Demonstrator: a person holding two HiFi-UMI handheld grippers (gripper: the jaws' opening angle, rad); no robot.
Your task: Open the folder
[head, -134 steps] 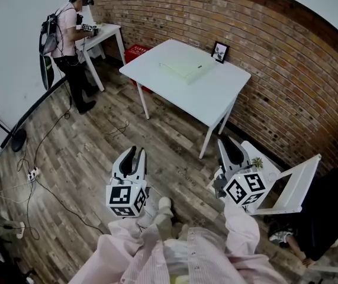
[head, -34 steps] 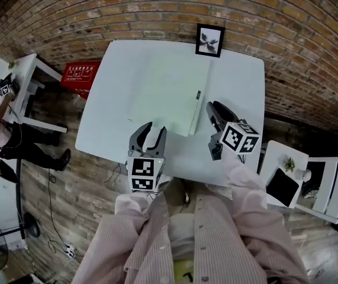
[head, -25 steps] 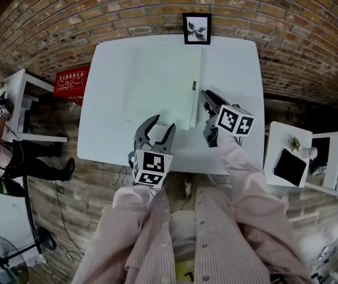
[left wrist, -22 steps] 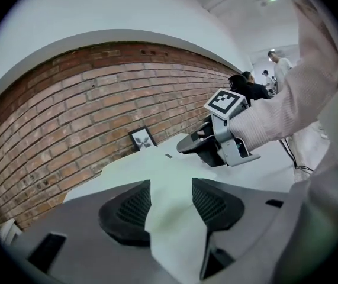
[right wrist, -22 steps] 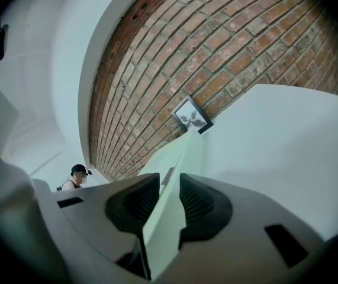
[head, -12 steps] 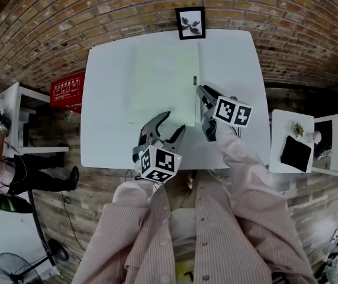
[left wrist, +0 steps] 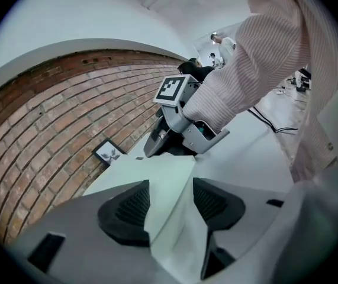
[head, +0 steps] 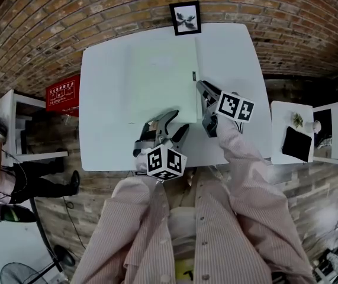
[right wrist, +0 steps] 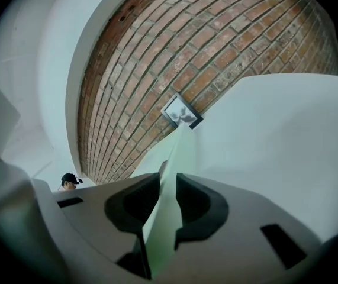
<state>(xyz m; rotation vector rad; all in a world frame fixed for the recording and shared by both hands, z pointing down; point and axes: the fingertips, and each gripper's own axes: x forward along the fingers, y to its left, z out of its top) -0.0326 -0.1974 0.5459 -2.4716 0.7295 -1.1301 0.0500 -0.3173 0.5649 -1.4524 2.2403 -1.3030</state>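
The pale green folder is laid on the white surface. Its right edge is clamped by the right tongs. Its near corner is framed, untouched, by the left tongs, which are apart and closing. The red crate's print cannot be read.

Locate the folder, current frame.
Head view: the folder lies mid-table on the white table, just near of the picture frame by the brick wall. The right gripper grips its right edge.
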